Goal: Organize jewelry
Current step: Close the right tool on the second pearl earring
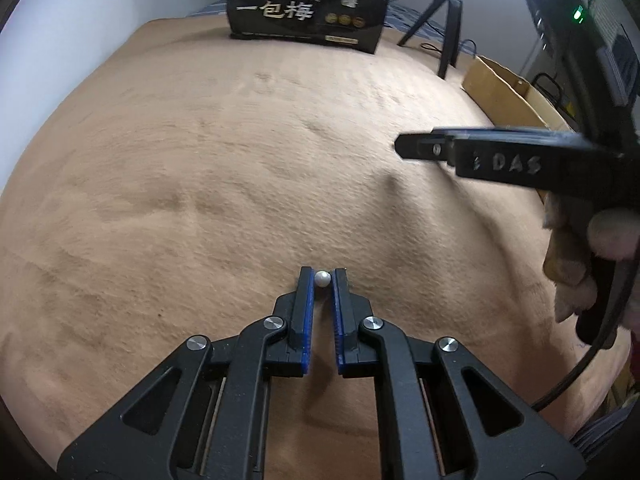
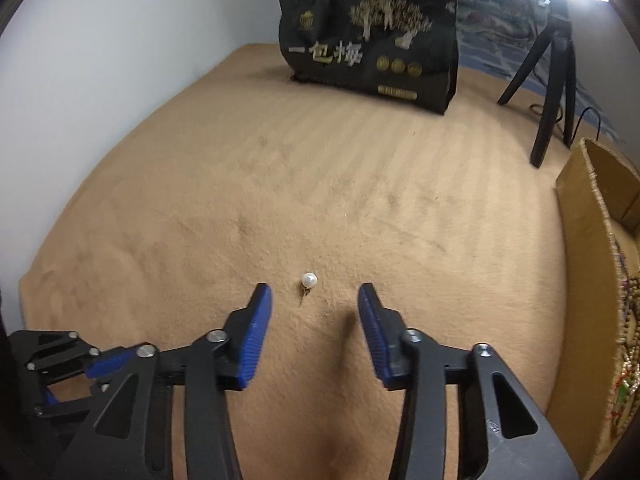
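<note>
A white pearl earring (image 1: pixel 322 278) sits between the tips of my left gripper (image 1: pixel 322 280), whose blue-padded jaws are closed onto it just above the tan blanket (image 1: pixel 240 160). A second white pearl earring (image 2: pixel 309 280) with a small gold post lies on the blanket (image 2: pixel 280 184) just ahead of my right gripper (image 2: pixel 315 300), which is open and empty, its fingers on either side of the earring and a little short of it. The right gripper also shows side-on in the left wrist view (image 1: pixel 404 146).
A black snack bag (image 2: pixel 372 44) stands at the back of the blanket. A black tripod (image 2: pixel 552 80) stands at the back right. A cardboard box (image 2: pixel 592 272) holding beaded jewelry sits along the right edge. A white wall runs along the left.
</note>
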A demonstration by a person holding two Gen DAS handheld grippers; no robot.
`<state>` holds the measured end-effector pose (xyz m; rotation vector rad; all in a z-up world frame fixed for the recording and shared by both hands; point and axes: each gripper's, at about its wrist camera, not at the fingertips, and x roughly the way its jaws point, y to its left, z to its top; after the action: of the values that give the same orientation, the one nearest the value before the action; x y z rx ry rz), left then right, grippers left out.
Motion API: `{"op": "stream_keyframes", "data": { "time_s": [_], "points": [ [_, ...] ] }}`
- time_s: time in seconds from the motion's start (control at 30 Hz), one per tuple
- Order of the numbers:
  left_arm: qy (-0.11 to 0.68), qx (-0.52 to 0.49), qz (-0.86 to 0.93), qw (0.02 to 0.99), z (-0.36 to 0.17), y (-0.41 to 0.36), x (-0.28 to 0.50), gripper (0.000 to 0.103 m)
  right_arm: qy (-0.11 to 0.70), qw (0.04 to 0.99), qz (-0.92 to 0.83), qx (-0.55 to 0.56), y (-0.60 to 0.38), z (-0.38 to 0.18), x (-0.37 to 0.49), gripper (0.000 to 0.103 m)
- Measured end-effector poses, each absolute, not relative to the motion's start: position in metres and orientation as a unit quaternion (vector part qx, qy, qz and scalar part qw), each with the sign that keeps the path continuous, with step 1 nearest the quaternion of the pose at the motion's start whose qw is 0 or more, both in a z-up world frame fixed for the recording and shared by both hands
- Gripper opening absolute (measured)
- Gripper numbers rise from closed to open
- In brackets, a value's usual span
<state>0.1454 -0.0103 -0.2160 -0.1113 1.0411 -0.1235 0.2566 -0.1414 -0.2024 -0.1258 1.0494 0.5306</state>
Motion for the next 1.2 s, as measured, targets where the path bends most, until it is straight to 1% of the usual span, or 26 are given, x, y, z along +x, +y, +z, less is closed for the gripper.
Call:
{"op": "stream_keyframes", "data": {
  "time_s": [0.07,0.27,0.33,0.4,0.43,0.6,0.8,1.2],
  "points": [
    [0.496,-0.057,-0.056,0.864,-0.216,-0.007,0.146,0.007,0.499,0.828,0.248,-0.060,-0.138,-0.207,0.260,0.034],
    [0.495,-0.065,-0.057,0.865,-0.217,-0.003,0.146,0.007,0.498,0.829,0.244,-0.069,-0.130,-0.211,0.268,0.034],
    [0.494,-0.066,-0.057,0.865,-0.217,-0.003,0.146,0.007,0.496,0.829,0.245,-0.084,-0.126,-0.212,0.268,0.025],
    [0.494,-0.067,-0.057,0.865,-0.216,-0.002,0.144,0.007,0.495,0.827,0.248,-0.094,-0.123,-0.213,0.268,0.008],
    [0.494,-0.067,-0.057,0.865,-0.216,-0.002,0.145,0.006,0.496,0.826,0.250,-0.095,-0.122,-0.213,0.268,0.007],
    [0.491,-0.072,-0.054,0.867,-0.213,0.000,0.143,0.006,0.492,0.826,0.256,-0.098,-0.122,-0.210,0.264,0.007],
    [0.483,-0.086,-0.051,0.870,-0.201,0.005,0.141,0.006,0.480,0.833,0.261,-0.089,-0.132,-0.189,0.248,0.007],
    [0.448,-0.092,-0.071,0.887,-0.162,-0.008,0.142,0.006,0.449,0.857,0.242,-0.068,-0.182,-0.126,0.218,0.007]
  ]
}}
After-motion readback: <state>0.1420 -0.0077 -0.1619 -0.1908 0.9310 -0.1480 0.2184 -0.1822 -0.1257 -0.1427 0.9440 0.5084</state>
